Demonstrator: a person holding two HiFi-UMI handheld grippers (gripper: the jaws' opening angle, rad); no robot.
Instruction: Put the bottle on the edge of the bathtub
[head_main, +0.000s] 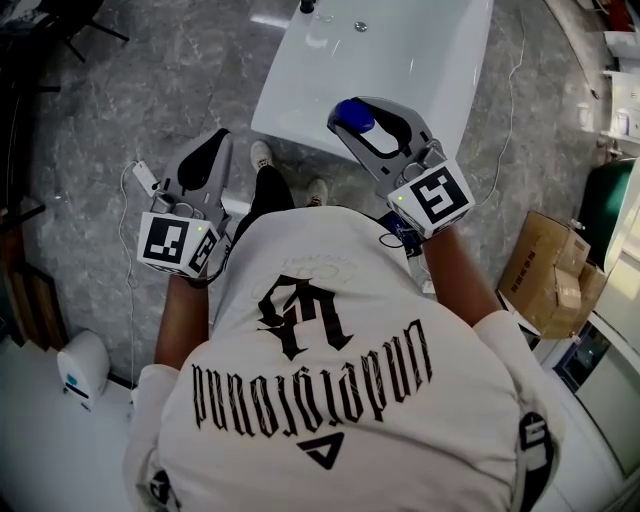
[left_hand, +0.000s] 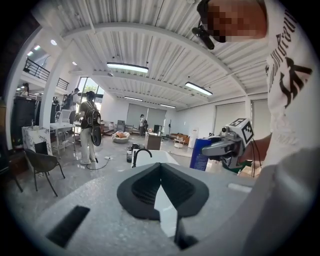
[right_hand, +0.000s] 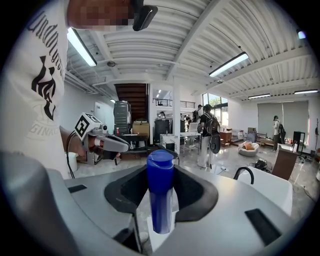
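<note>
A blue bottle (head_main: 353, 116) with a rounded cap is held upright in my right gripper (head_main: 366, 118), which is shut on it just in front of the near edge of the white bathtub (head_main: 420, 70). In the right gripper view the bottle (right_hand: 160, 195) stands between the dark pads (right_hand: 197, 192), and the bathtub (right_hand: 272, 190) with its black faucet (right_hand: 243, 173) lies ahead to the right. My left gripper (head_main: 216, 140) hangs over the grey floor left of the tub, jaws together with nothing in them. The left gripper view shows the tub (left_hand: 152, 157) beyond the closed jaws.
A cardboard box (head_main: 545, 270) sits on the floor at right, a small white appliance (head_main: 82, 365) at lower left, and a power strip with cable (head_main: 146, 176) near my left gripper. Standing people (left_hand: 89, 127), a chair (left_hand: 44, 165) and tables fill the hall behind.
</note>
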